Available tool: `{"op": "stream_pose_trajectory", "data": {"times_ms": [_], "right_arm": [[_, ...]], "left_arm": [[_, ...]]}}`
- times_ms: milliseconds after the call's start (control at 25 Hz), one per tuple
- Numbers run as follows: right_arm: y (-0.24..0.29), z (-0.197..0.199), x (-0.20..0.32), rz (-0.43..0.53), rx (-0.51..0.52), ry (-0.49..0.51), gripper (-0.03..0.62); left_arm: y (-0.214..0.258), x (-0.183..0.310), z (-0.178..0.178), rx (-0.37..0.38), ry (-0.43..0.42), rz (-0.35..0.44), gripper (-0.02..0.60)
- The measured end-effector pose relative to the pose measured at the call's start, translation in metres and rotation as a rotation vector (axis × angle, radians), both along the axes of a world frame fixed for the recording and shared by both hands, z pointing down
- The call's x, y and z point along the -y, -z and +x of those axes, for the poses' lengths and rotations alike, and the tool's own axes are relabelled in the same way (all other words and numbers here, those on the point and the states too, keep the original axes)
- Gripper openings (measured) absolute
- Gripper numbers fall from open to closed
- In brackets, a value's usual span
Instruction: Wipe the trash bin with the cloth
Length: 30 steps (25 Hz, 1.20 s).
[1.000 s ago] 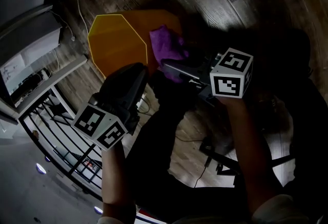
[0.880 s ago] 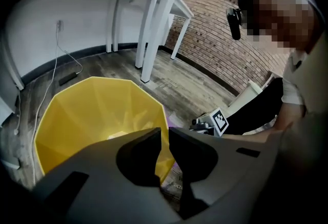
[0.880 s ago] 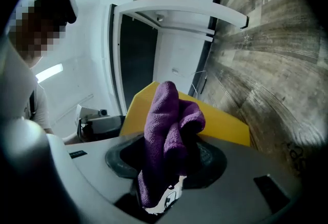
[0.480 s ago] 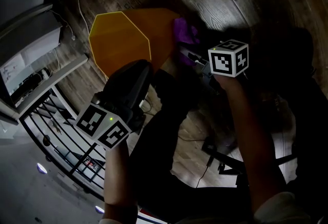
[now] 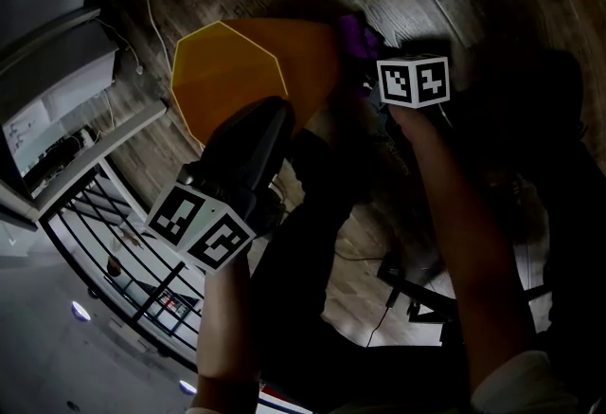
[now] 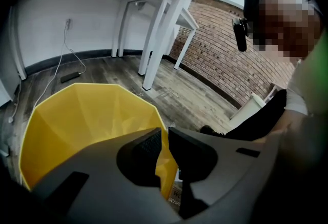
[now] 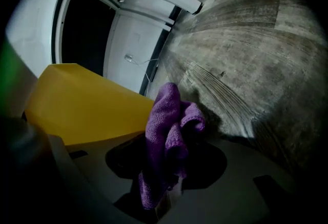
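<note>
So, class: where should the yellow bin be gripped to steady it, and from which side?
Probably best to grip the yellow bin at its near rim, from above: the wall is thin and the top open, so one jaw goes inside, one outside, as the left tool shows.

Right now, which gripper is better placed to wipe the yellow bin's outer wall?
Right: the right gripper grips the purple cloth beside the bin. The left gripper is clamped on its rim, apparently steadying it.
</note>
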State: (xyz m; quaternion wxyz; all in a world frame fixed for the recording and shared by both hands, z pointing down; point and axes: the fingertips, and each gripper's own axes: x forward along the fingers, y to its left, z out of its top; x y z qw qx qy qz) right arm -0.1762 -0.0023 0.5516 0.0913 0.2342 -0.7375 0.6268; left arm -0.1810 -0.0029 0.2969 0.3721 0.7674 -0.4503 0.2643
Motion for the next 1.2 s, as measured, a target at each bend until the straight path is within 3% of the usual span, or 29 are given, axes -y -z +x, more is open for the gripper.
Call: {"op": "stream_pose_trajectory", "data": {"times_ms": [200, 440, 600, 840, 1040, 1200], "right_arm": [[-0.022, -0.002, -0.005, -0.011, -0.102, 0.069, 0.183], [-0.017, 0.001, 0.0, -0.015, -0.12, 0.082, 0.183], [0.017, 0.008, 0.003, 0.018, -0.008, 0.028, 0.183], [0.089, 0.011, -0.006, 0.121, 0.195, -0.004, 0.183], [0.137, 0.017, -0.009, 0.211, 0.31, -0.009, 0.183], [0.176, 0.032, -0.016, 0.259, 0.435, -0.056, 0.183]], "left_arm": [[0.001, 0.001, 0.001, 0.01, -0.002, 0.01, 0.046], [0.003, 0.0, -0.006, 0.04, -0.001, 0.02, 0.046], [0.013, -0.008, -0.004, 0.043, -0.061, 0.02, 0.048], [0.011, -0.035, -0.003, 0.077, -0.178, -0.034, 0.113], [-0.005, -0.06, -0.004, 0.171, -0.246, -0.065, 0.132], [-0.015, -0.076, -0.014, 0.247, -0.255, -0.085, 0.132]]}}
